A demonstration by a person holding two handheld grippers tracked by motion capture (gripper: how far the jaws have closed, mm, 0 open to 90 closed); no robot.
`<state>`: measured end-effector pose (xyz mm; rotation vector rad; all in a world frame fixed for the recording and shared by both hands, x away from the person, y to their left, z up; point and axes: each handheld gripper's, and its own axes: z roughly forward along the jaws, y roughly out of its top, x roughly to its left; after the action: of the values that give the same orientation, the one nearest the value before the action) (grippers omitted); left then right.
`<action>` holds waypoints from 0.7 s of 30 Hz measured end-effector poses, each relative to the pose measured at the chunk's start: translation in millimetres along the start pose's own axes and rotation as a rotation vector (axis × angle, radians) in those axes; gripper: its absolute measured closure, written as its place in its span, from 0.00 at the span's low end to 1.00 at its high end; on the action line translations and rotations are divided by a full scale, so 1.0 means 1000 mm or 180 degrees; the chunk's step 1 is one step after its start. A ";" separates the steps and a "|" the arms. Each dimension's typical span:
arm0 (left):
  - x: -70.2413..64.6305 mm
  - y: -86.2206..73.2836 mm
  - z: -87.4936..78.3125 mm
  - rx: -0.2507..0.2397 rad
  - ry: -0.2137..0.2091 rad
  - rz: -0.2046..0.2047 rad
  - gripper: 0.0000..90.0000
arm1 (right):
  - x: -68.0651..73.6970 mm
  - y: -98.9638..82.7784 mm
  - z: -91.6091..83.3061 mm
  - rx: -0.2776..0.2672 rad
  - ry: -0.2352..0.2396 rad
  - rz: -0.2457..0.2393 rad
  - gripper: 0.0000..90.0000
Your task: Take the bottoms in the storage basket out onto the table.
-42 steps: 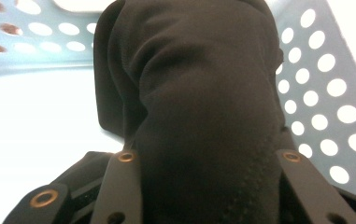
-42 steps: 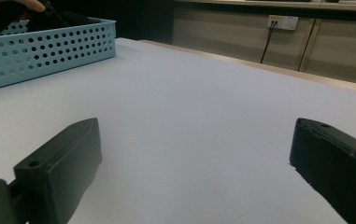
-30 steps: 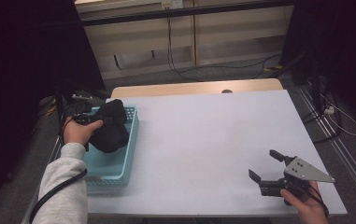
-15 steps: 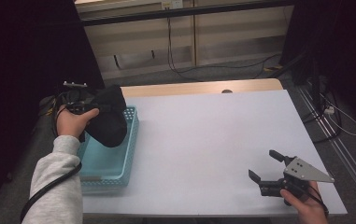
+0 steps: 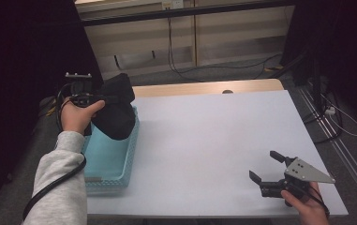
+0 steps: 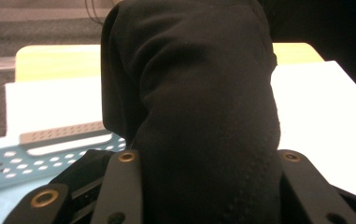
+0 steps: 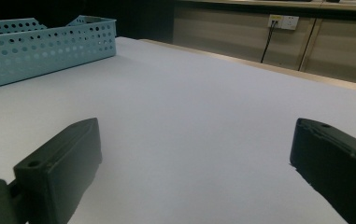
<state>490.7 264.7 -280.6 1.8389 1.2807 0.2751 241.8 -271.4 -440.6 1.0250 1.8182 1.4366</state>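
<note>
A bundle of black cloth [image 5: 116, 111] hangs over the far end of a teal perforated basket [image 5: 113, 164] at the table's left edge. My left gripper [image 5: 102, 99] is shut on the cloth from the left, held in a hand with a grey sleeve. In the left gripper view the cloth [image 6: 199, 102] bulges between both jaws of the left gripper [image 6: 208, 186] and hides their tips, with the basket [image 6: 7, 158] below. My right gripper [image 5: 264, 165] stands open and bare low over the table's near right corner, and in its own view the right gripper [image 7: 194, 149] faces the basket [image 7: 40, 39].
The white table [image 5: 213, 136] stretches between the basket and the right gripper. A wooden strip [image 5: 204, 88] runs along its far edge. Cables [image 5: 335, 117] trail on the floor to the right, and a dark curtain hangs at the left.
The left hand has lifted the black cloth up out of the basket and a little toward the far side. The right gripper has stayed in place.
</note>
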 end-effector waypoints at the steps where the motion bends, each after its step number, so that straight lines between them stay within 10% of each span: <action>1: -0.002 0.001 0.000 0.0002 -0.0007 0.0017 0.69 | 0.000 0.000 0.000 0.0000 -0.0001 -0.0001 0.02; 21: -0.066 0.004 0.021 -0.0058 -0.0502 0.0405 0.68 | 0.000 0.000 0.000 0.0016 0.0011 -0.0008 0.02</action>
<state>475.8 197.6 -272.2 1.8900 1.0525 0.2048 241.5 -271.5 -440.8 1.0231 1.8258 1.4338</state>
